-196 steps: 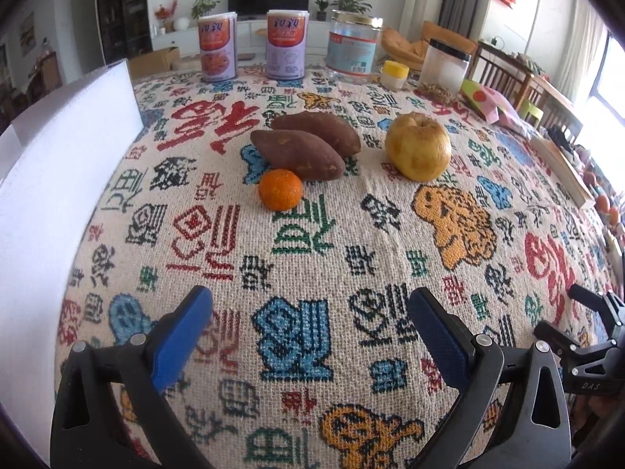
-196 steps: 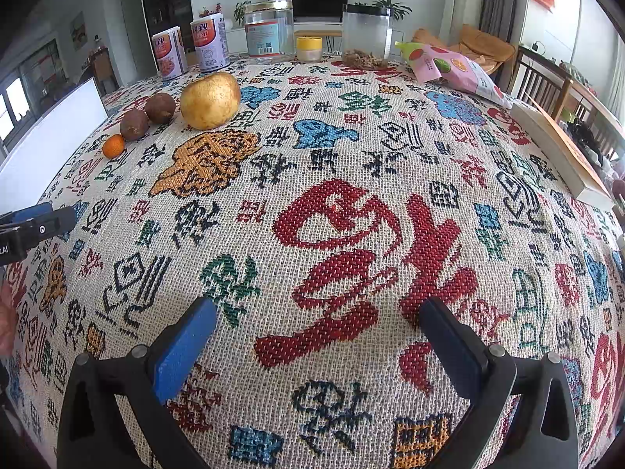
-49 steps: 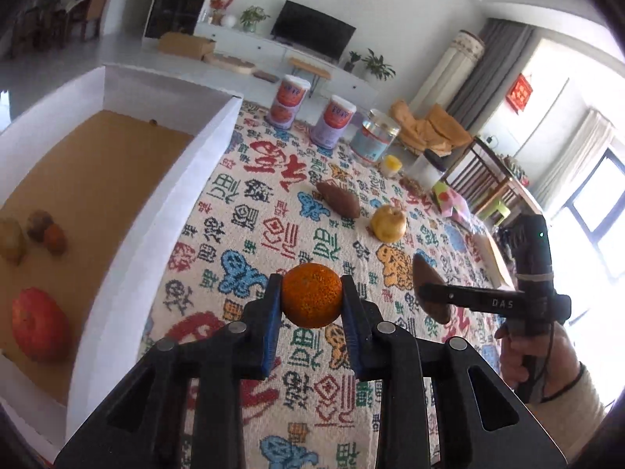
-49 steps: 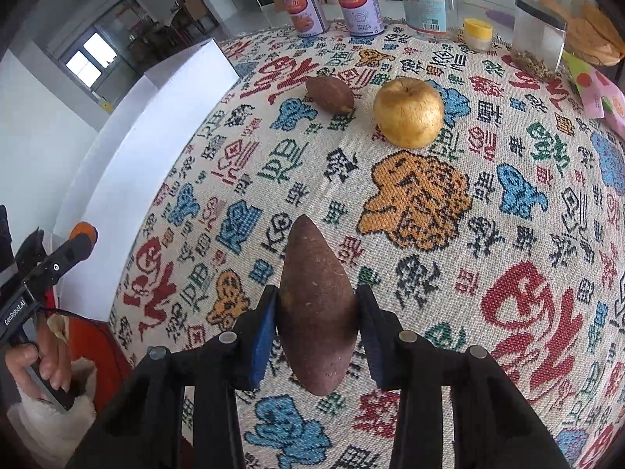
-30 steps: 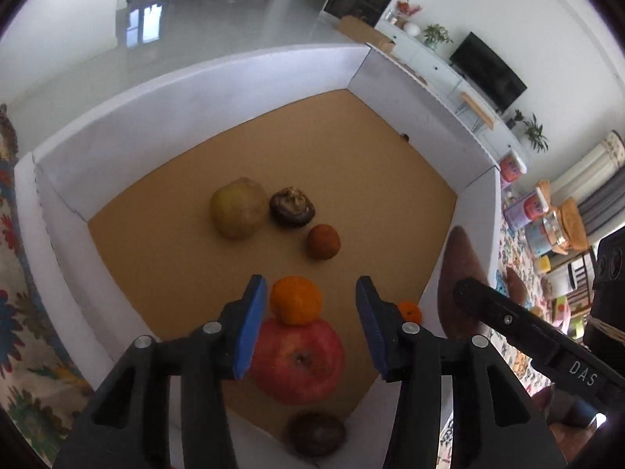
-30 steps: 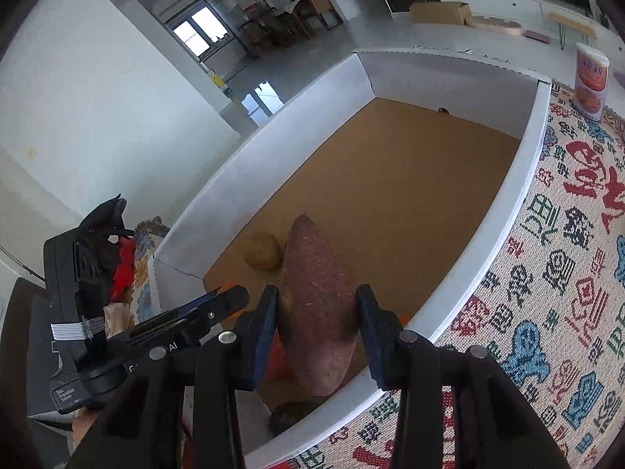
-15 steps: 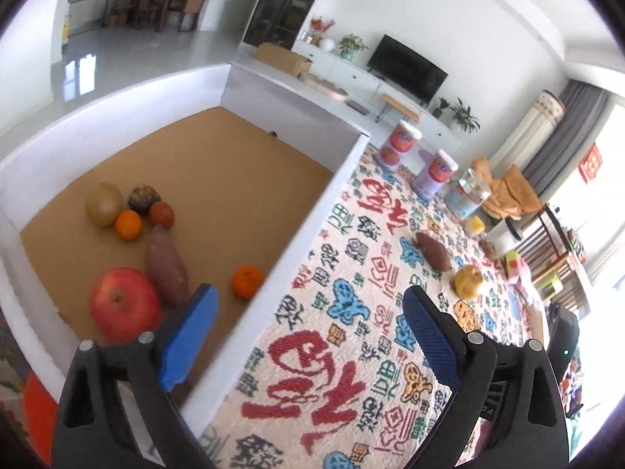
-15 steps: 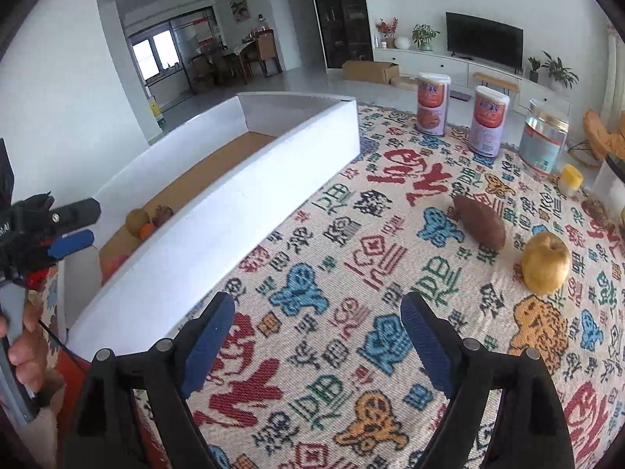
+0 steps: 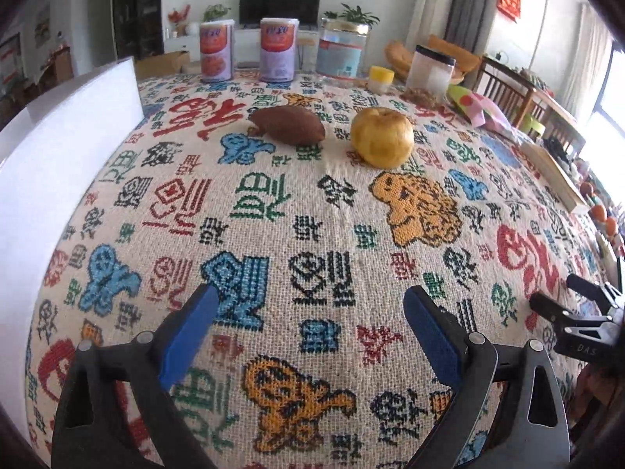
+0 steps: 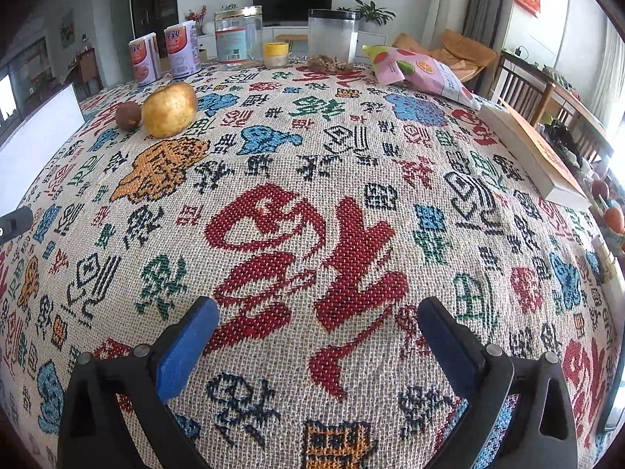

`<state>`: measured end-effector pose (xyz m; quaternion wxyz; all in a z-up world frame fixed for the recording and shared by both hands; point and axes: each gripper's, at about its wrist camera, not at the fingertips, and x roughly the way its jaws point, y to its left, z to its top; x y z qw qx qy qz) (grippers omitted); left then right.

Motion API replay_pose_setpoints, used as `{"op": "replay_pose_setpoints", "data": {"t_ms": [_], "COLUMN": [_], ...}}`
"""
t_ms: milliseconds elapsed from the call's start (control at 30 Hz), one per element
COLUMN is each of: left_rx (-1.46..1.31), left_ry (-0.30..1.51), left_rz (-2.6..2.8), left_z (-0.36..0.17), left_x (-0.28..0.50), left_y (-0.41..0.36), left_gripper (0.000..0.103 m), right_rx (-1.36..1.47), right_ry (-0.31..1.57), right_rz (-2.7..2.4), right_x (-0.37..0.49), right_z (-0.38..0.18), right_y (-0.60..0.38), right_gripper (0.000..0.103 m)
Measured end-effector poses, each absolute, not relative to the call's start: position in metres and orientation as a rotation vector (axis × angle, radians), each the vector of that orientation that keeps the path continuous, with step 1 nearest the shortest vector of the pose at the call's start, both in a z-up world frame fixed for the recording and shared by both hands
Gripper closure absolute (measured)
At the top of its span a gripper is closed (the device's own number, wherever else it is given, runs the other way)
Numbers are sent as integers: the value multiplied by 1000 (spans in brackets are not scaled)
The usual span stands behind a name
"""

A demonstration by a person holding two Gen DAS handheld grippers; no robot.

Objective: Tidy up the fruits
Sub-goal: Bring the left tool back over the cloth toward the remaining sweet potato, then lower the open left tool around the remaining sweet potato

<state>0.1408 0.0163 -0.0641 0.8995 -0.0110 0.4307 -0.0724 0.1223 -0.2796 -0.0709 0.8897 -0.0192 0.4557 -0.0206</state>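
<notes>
A woven patterned cloth (image 10: 312,179) covers the surface. Along its far edge stand two cans (image 9: 216,54), a clear jar (image 9: 341,52), a yellow-lidded pot (image 9: 381,78) and a snack bag (image 10: 422,70); a book (image 10: 535,152) lies at the right.

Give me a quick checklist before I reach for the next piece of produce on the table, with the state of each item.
1. Left gripper empty and open: ok, nothing between its blue pads.
2. Right gripper empty: ok, its jaws are opening with only cloth below.
3. Produce still to move: ok, a sweet potato and a yellow apple lie apart on the tablecloth.
4. Path to them free: ok, only bare cloth in between.
5. White box within view: ok, its wall stands at the left.
6. Room inside the box: cannot tell, its inside is hidden.
</notes>
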Motion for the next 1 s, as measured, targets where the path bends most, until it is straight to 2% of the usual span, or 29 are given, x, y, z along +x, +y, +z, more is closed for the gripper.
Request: {"op": "replay_pose_setpoints", "data": {"t_ms": [167, 300, 1000], "left_rx": [77, 72, 78], "left_ry": [918, 935, 931], "left_rz": [-145, -123, -121], "left_z": [-78, -81, -82], "left_x": [142, 144, 144], "left_y": [2, 2, 1], "left_gripper": [6, 0, 0], "right_rx": [-11, -9, -8], "right_ry": [961, 961, 961], "right_rz": [-50, -49, -48], "right_x": [126, 127, 128], "right_z": [-73, -74, -74], "right_y": [-284, -282, -284], "right_gripper": [0, 0, 0]}}
